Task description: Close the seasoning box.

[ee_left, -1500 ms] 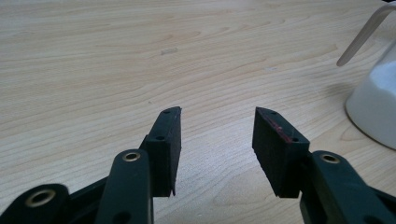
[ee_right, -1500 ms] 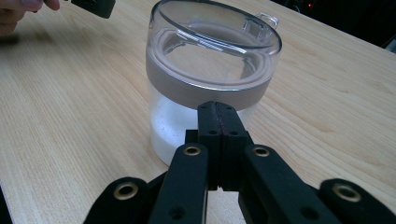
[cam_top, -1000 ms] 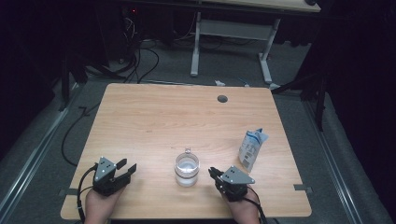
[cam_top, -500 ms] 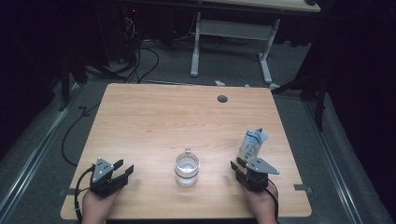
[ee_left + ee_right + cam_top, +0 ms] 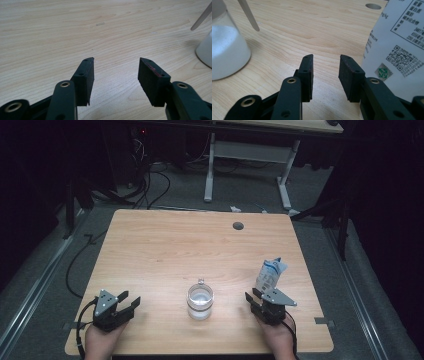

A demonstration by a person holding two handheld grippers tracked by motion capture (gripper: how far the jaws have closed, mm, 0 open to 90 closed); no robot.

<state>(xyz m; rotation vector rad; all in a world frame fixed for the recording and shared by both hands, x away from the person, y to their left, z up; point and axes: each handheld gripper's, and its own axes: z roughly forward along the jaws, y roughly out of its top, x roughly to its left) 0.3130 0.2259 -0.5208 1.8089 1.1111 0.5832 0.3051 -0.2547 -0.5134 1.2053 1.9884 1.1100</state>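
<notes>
A glass jar [image 5: 200,301] of white powder stands near the table's front middle, with a thin stick [image 5: 248,15] leaning out of it. Right of it a white and blue printed pouch [image 5: 270,274] stands upright. My right gripper [image 5: 254,299] rests just in front of the pouch, open with a modest gap and nothing between its fingers. In the right gripper view [image 5: 325,62] the pouch [image 5: 397,42] rises close at the right and the jar [image 5: 227,50] at the left. At the front left, my left gripper [image 5: 129,301] is wide open and empty [image 5: 116,67], the jar [image 5: 205,50] at its right edge.
The wooden table [image 5: 165,255] has a round cable hole [image 5: 238,226] near its far edge. Behind it a white desk frame [image 5: 247,152] and cables lie on the dark floor. A metal rail [image 5: 35,290] runs along the left.
My right gripper has moved right, from beside the jar to just in front of the pouch. The left gripper has barely shifted.
</notes>
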